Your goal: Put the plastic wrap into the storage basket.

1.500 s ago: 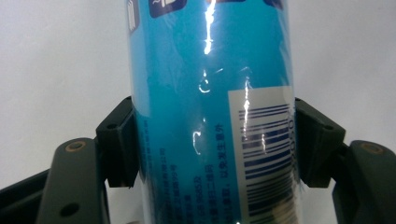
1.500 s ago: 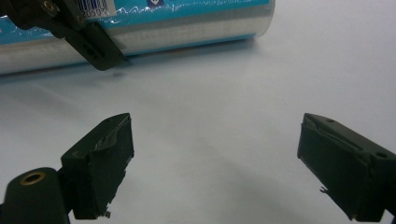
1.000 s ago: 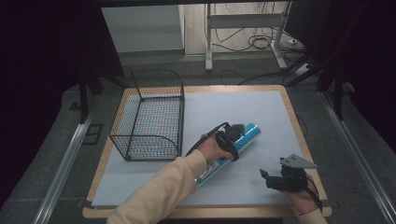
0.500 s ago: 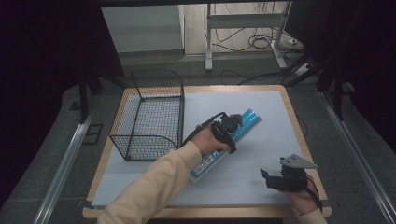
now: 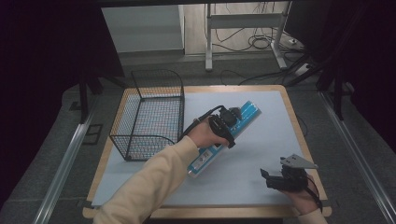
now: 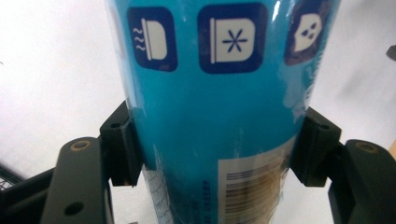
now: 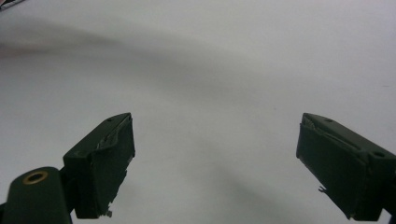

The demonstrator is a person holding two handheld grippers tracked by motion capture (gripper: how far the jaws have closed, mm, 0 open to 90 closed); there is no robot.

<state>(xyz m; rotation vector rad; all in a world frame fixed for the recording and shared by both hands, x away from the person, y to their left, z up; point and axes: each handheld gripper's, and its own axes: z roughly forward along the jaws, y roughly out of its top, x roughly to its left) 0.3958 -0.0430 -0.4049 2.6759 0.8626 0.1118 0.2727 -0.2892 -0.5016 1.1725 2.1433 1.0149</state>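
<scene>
The left claw (image 5: 229, 122) is clamped across a long blue glossy carton (image 5: 224, 137), its two black pads pressing the carton's opposite sides. In the left gripper view the carton (image 6: 219, 107) rises between the jaws and shows three rounded-square icons near the top: a white steaming shape, a white shape with a snowflake, and a darker one with a pale shape. A white label panel with a barcode sits lower right. In the high view the carton lies diagonally over the middle of the grey-topped bench (image 5: 261, 116), one end toward 1 o'clock, the other toward 7 o'clock; whether it touches the surface cannot be told. A black wire mesh basket (image 5: 149, 114) stands at 9 o'clock of the carton, close beside it. The right claw (image 5: 267, 176) rests at 5 o'clock, well apart from the carton, its jaws spread with nothing between them.
</scene>
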